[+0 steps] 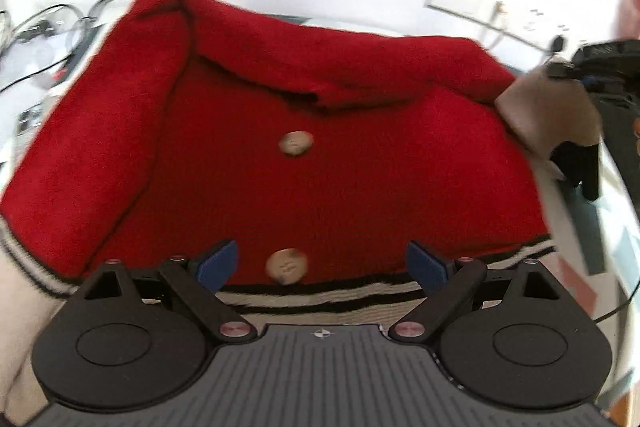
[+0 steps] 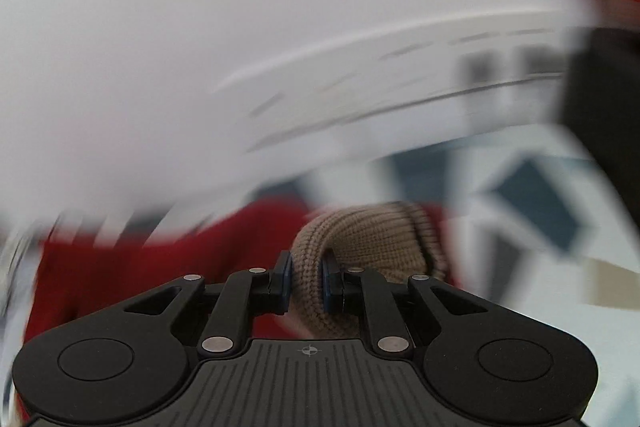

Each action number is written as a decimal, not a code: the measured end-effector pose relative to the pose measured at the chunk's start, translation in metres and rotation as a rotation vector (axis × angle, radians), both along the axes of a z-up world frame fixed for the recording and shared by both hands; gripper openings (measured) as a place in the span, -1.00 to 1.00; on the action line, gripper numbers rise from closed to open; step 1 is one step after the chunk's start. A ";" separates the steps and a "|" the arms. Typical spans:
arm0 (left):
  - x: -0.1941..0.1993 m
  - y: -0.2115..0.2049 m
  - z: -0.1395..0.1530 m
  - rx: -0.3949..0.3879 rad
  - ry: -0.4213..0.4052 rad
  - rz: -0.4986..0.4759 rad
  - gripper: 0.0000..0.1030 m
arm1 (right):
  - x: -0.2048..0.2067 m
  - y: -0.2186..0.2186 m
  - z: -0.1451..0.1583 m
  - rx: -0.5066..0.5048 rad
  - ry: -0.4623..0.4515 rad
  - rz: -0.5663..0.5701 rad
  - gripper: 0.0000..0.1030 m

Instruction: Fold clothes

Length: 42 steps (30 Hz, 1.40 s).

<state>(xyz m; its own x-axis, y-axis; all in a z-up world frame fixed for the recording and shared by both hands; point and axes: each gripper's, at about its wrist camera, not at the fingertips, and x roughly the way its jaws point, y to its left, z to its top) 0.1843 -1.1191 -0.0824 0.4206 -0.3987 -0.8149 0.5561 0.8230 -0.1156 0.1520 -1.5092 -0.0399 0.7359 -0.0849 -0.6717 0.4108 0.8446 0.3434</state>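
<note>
1. A fuzzy red knitted cardigan (image 1: 360, 187) is seen spread across the left wrist view, its nap soft and slightly blurred.
2. A hem band (image 1: 320, 297) of cream ribbing with black stripes is seen along the cardigan's near edge, just ahead of the left hand-held gripper (image 1: 320, 265).
3. Two round, mottled beige buttons are set down the cardigan's middle: the far button (image 1: 296, 143) and the near button (image 1: 287, 265), the latter lying between the blue pads.
4. The left hand-held gripper is held wide open, its blue pads (image 1: 218, 265) well apart, and nothing is gripped by it.
5. A red sleeve (image 1: 352, 67) is laid folded across the upper part of the cardigan, forming a thick rounded ridge.
6. A tan ribbed-knit cuff (image 2: 360, 239) is clamped between the closed pads of the right hand-held gripper (image 2: 307, 287); its coarse ribs are clearly seen, bunched into a rounded lump.
7. The same tan cuff (image 1: 552, 115) is seen at the cardigan's right edge in the left wrist view.
8. The right wrist view is heavily blurred; a patterned surface (image 2: 536, 211) of blue, white and beige shapes is made out beyond the cuff.
</note>
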 end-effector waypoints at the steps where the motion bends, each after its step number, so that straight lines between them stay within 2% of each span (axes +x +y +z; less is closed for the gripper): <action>1: -0.001 0.004 0.001 0.014 -0.003 0.020 0.80 | 0.020 0.016 -0.007 0.011 0.018 0.079 -0.74; 3: -0.002 0.015 0.003 0.032 -0.007 0.062 0.80 | 0.057 0.050 -0.019 0.010 0.063 0.215 -0.74; 7: -0.008 0.034 0.007 0.060 -0.010 0.134 0.80 | 0.109 0.100 -0.045 -0.065 0.167 0.377 -0.72; 9: -0.012 0.042 0.007 0.079 -0.013 0.172 0.80 | 0.122 0.114 -0.048 -0.122 0.187 0.417 -0.72; 11: -0.014 0.050 0.005 0.084 0.000 0.210 0.80 | 0.132 0.112 -0.043 -0.136 0.176 0.414 -0.74; 12: -0.015 0.052 0.004 0.085 0.009 0.226 0.80 | 0.136 0.109 -0.040 -0.143 0.168 0.398 -0.75; 18: -0.018 0.055 0.000 0.103 0.006 0.257 0.80 | 0.152 0.060 -0.014 -0.172 0.068 0.088 -0.76; 20: -0.019 0.055 0.000 0.103 -0.002 0.251 0.80 | 0.156 0.045 -0.006 -0.176 0.041 0.004 -0.69; 22: -0.021 0.054 -0.001 0.105 -0.009 0.240 0.80 | 0.149 0.050 -0.004 -0.152 0.063 0.067 -0.36; 23: -0.020 0.054 -0.002 0.110 -0.009 0.234 0.80 | 0.141 0.056 -0.003 -0.130 0.070 0.107 0.09; 24: -0.020 0.053 -0.004 0.114 -0.009 0.225 0.80 | 0.133 0.061 -0.002 -0.108 0.077 0.146 0.41; 27: -0.019 0.052 -0.005 0.104 -0.020 0.183 0.80 | 0.109 0.076 0.000 -0.040 0.097 0.256 0.47; 31: -0.019 0.051 -0.002 0.092 -0.067 0.115 0.80 | 0.053 0.086 0.004 0.048 0.086 0.256 0.53; 33: -0.018 0.054 -0.002 0.072 -0.075 0.098 0.80 | 0.022 0.090 0.005 0.056 0.082 0.245 0.53; 36: -0.018 0.060 -0.005 0.039 -0.067 0.075 0.80 | -0.022 0.075 -0.002 -0.007 0.089 0.194 0.58; 39: -0.023 0.070 -0.010 0.014 -0.056 0.040 0.80 | -0.080 0.097 -0.005 -0.103 0.103 0.095 0.79; 42: -0.034 0.087 -0.013 -0.010 -0.051 -0.011 0.80 | -0.108 0.125 -0.020 -0.137 0.123 -0.023 0.96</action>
<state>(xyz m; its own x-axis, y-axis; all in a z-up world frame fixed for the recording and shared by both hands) 0.1502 -1.0320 -0.0953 0.4571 -0.4118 -0.7883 0.5705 0.8157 -0.0954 0.0441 -1.3838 -0.0594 0.6461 -0.1973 -0.7373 0.4623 0.8698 0.1724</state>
